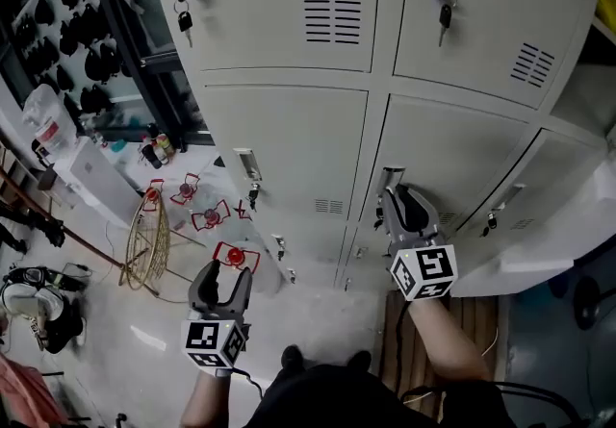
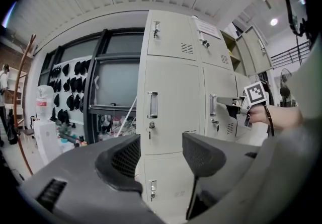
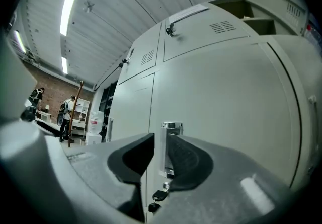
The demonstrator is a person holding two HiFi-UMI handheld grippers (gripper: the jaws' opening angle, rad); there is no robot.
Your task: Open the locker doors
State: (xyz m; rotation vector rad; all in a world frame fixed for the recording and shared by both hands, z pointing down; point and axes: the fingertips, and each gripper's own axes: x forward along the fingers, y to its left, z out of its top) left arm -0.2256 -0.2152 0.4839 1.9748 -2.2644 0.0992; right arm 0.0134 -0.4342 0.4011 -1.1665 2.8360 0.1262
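A bank of pale grey lockers (image 1: 289, 147) fills the head view, seen from above. My right gripper (image 1: 393, 193) reaches the chrome handle (image 1: 392, 171) of the middle-column door. In the right gripper view the handle (image 3: 171, 128) stands in the narrow gap between the jaws of that gripper (image 3: 161, 155), which is shut on it, and a key (image 3: 160, 196) hangs just below. My left gripper (image 1: 223, 274) hangs lower left, away from the lockers, open and empty. The left gripper view looks past that gripper (image 2: 161, 155) at the left-column door handle (image 2: 152, 104) and shows the right gripper (image 2: 236, 103) at its handle.
Keys hang from the upper locks (image 1: 184, 20) (image 1: 445, 14). A right-hand locker door (image 1: 539, 224) looks swung out. Left of the lockers stand a dark window frame (image 1: 144, 51), a water bottle (image 1: 43, 123), a yellow wire frame (image 1: 149, 239) and red-and-white clutter (image 1: 212, 216) on the floor.
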